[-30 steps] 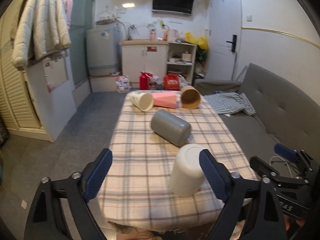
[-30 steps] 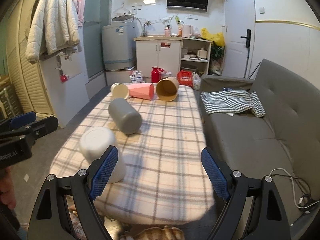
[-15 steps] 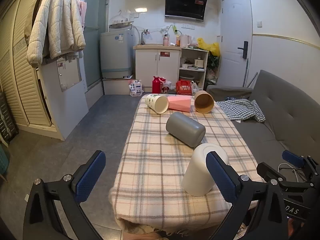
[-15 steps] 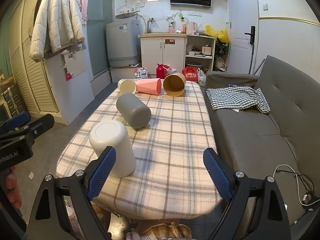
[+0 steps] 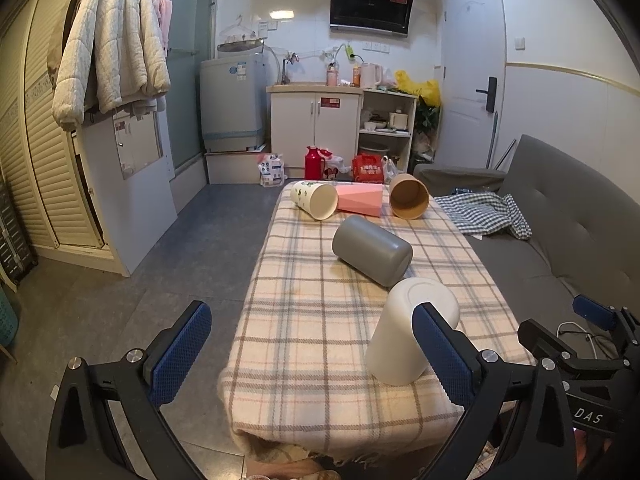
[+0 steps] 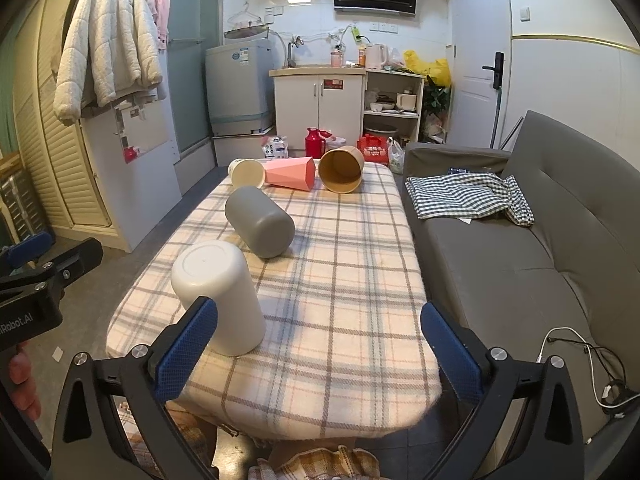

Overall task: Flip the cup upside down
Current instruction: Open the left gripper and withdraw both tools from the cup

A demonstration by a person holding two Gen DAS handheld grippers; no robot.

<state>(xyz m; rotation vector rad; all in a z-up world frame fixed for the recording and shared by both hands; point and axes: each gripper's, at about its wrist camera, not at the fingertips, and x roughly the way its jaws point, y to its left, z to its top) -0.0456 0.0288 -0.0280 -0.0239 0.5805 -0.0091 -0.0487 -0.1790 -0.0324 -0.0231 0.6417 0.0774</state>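
A white cup [image 5: 412,330] stands upside down, base up, near the front edge of the plaid-covered table [image 5: 312,320]; it also shows in the right wrist view [image 6: 218,296]. A grey cup [image 5: 372,250] [image 6: 259,226] lies on its side behind it. A cream cup [image 5: 314,199], a pink cup [image 5: 360,199] and a brown cup [image 5: 409,196] lie on their sides at the far end. My left gripper [image 5: 312,354] is open and empty, in front of the table's front edge. My right gripper [image 6: 318,350] is open and empty, to the right of the white cup.
A grey sofa [image 6: 520,248] with a checked cloth [image 6: 472,198] runs along the table's right side. Grey floor [image 5: 160,264] lies to the left, with white cabinets [image 5: 314,128] and a washing machine [image 5: 232,106] at the back.
Both grippers have pulled back and up from the table, open throughout. The white cup stands where it was, farther from both sets of fingers.
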